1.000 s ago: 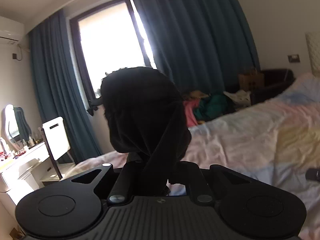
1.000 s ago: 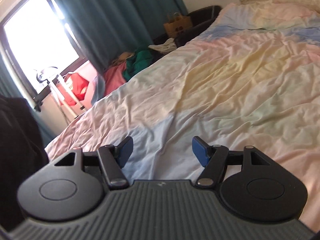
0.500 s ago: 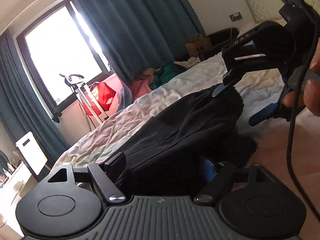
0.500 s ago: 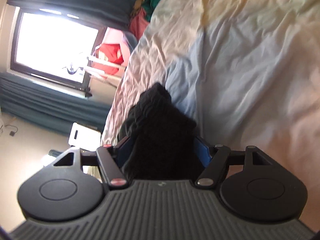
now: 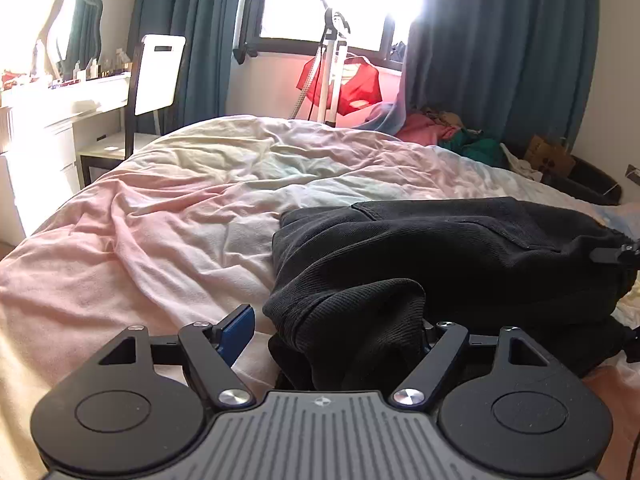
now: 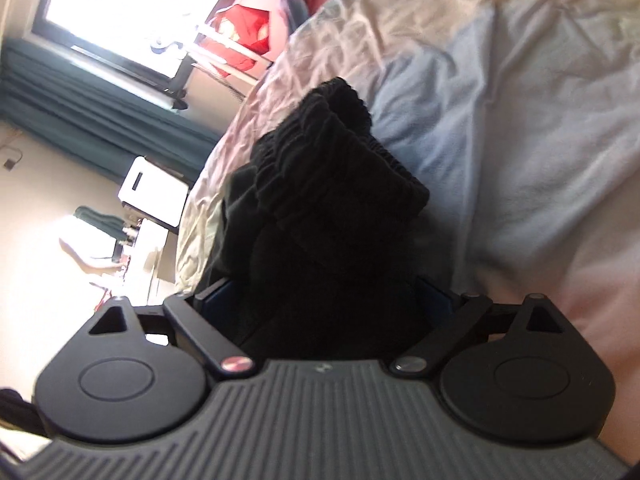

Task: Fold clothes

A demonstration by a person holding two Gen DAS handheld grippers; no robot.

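A black garment [image 5: 460,256] lies bunched on the pastel bed sheet [image 5: 168,232]. In the left wrist view my left gripper [image 5: 336,332] is open; a fold of the black cloth lies between its jaws, covering the right blue pad, while the left blue pad [image 5: 236,330] is bare. In the right wrist view my right gripper [image 6: 328,300] is tilted sideways with its jaws wide apart, and the garment's ribbed, elastic edge [image 6: 336,168] fills the gap between them. The right gripper's fingertip [image 5: 608,255] shows at the garment's far right in the left wrist view.
A white chair [image 5: 156,76] and dressing table [image 5: 60,120] stand left of the bed. A garment steamer with a red cloth [image 5: 344,80] stands by the window. A pile of clothes [image 5: 452,136] and a paper bag [image 5: 550,154] lie at the bed's far side.
My left gripper has let go of the garment and lowered it onto the bed, then swung left. My right gripper has come in, rolled sideways, and taken the ribbed edge between its jaws.
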